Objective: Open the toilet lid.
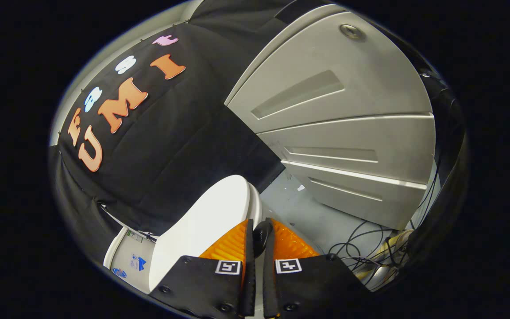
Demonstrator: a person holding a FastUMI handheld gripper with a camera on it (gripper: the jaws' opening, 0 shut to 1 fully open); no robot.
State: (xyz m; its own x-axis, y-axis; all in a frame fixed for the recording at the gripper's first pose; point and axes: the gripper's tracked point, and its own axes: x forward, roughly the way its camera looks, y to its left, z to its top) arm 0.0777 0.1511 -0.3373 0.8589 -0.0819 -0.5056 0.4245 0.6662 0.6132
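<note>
Your white, smooth, rounded plastic toilet lid [202,221] stands raised at a steep tilt, its glossy face turned toward the black cloth booth wall [166,141]. Below its lower edge you can see the white toilet tank [131,261] with small blue stickers on it. Your claw [258,237] is rolled over to one side, so the whole scene leans, and it points up along the lid's edge. Its two fingers sit narrow, almost together, with only a thin gap left; a small dark rounded part shows in that gap near the tips, and you cannot tell whether the fingers press on anything. The lid lies just beside and ahead of the near finger, its rim touching or nearly touching it. Beyond the fingers stands a grey panelled plastic cabinet [339,128], and a tangle of black cables [361,252] lies on the pale floor [308,212] beside it.
</note>
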